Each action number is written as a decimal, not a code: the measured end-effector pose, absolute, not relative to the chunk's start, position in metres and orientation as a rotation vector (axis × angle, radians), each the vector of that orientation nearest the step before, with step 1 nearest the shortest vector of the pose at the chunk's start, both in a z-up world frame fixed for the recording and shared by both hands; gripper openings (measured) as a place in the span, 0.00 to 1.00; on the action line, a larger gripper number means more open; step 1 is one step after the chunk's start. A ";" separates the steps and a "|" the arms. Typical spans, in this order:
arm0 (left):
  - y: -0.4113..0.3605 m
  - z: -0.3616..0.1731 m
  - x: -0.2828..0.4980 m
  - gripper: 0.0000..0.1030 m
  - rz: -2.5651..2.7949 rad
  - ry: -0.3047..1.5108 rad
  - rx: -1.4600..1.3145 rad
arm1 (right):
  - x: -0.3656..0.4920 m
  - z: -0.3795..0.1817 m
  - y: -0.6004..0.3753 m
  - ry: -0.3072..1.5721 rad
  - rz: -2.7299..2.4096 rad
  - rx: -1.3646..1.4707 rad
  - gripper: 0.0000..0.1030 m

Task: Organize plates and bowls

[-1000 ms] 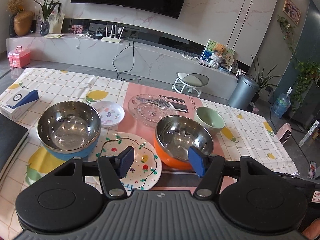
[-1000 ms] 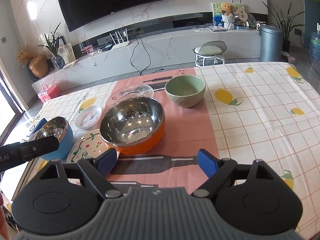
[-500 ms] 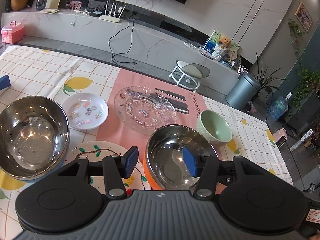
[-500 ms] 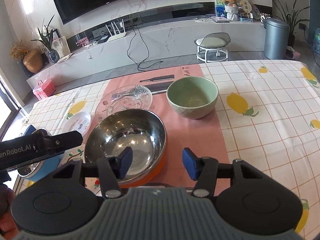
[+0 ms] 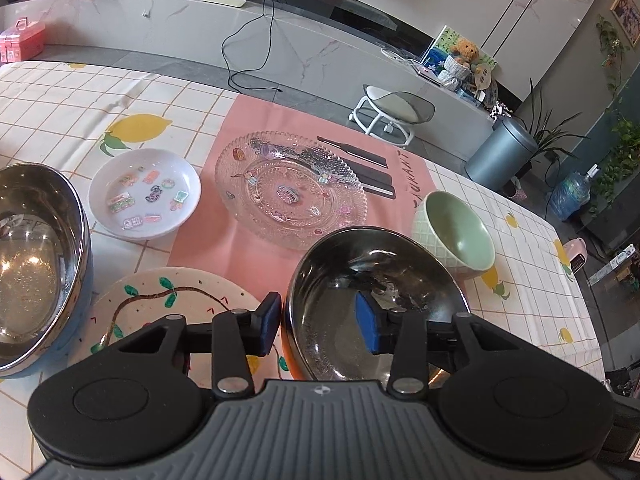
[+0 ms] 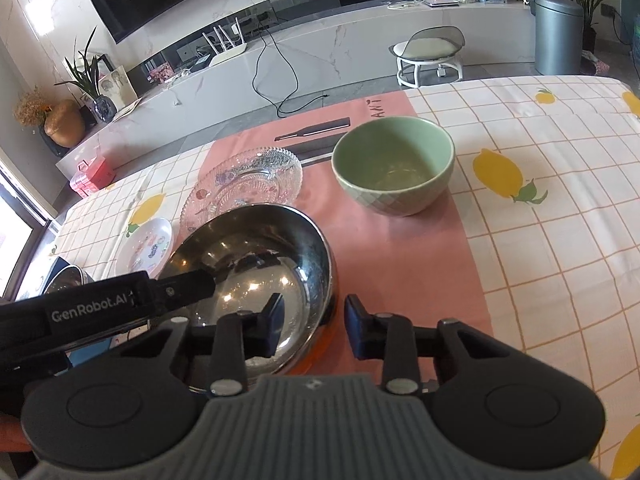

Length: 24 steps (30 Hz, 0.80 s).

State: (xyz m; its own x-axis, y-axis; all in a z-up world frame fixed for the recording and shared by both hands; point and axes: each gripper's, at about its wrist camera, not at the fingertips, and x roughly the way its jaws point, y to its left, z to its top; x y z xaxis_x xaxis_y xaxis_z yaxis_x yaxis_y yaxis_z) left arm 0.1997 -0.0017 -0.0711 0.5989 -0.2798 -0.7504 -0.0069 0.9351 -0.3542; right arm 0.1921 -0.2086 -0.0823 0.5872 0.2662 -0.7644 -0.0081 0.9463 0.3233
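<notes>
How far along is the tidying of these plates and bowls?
Nothing looks stacked yet. The green bowl, glass plate, small white plate, painted plate and blue bowl sit apart. Both grippers, left and right, are closing over opposite rims of the orange bowl. All sorting remains.

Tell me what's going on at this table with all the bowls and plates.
A person is working with two handheld tongs on the orange steel bowl. The left tongs straddle its left rim, the right tongs its right rim, one pad inside and one outside each. Both sets of jaws are closing but not yet pressing. The green bowl, glass plate, small white dish, painted plate and blue steel bowl sit untouched on the table.
</notes>
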 end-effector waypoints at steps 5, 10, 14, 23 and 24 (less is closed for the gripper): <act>-0.003 -0.071 0.203 0.19 -0.128 0.923 -0.294 | 0.193 -0.085 -0.210 0.933 0.146 0.306 0.17; -0.003 -0.069 0.202 0.07 -0.114 0.931 -0.262 | 0.192 -0.084 -0.211 0.933 0.130 0.306 0.16; -0.002 -0.062 0.193 0.07 -0.116 0.918 -0.262 | 0.186 -0.079 -0.212 0.930 0.129 0.312 0.16; 0.004 -0.037 0.150 0.07 -0.108 0.888 -0.275 | 0.148 -0.056 -0.213 0.917 0.153 0.327 0.15; 0.005 -0.034 0.144 0.07 -0.105 0.884 -0.274 | 0.141 -0.053 -0.212 0.917 0.159 0.325 0.15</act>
